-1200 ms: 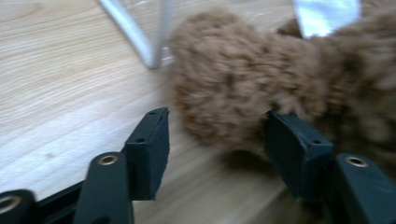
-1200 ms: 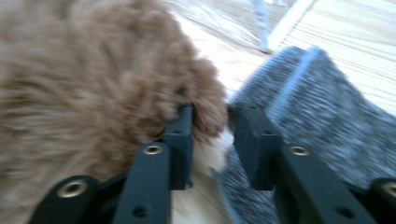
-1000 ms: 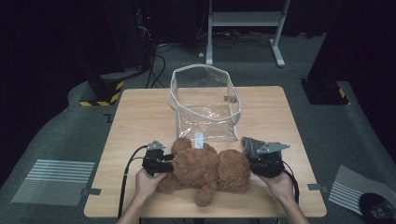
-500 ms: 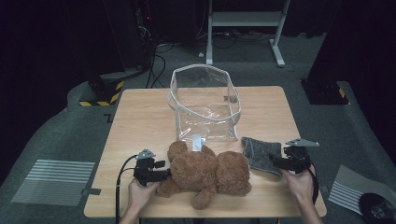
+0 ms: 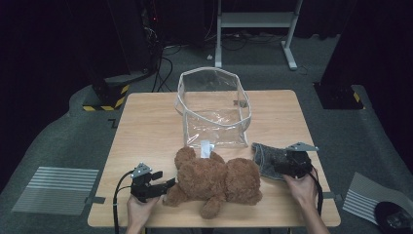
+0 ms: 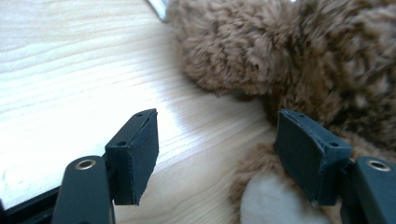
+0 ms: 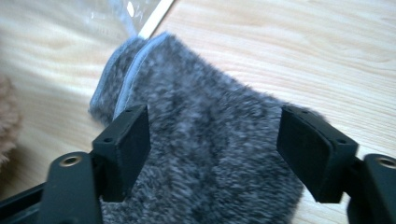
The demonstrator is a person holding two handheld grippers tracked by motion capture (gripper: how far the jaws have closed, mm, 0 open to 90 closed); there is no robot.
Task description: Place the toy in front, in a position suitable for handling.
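Light wood desk (image 5: pixel 146 122) on grey carpet floor (image 5: pixel 63 141). Dark room behind, black equipment rack (image 5: pixel 122 44) with cables (image 5: pixel 163 68), white metal stand (image 5: pixel 258 22). Striped floor markers (image 5: pixel 56 183) left and right, yellow-black hazard tape (image 5: pixel 104 100).

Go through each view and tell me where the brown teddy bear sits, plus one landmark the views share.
High view: the brown teddy bear lies at the table's near edge, between the two grippers, just in front of the clear bag.
Left gripper view: it takes up the upper right, one paw by the right-hand jaw.
Right gripper view: a brown fur sliver at the left edge.
Shared landmark: the wooden tabletop.
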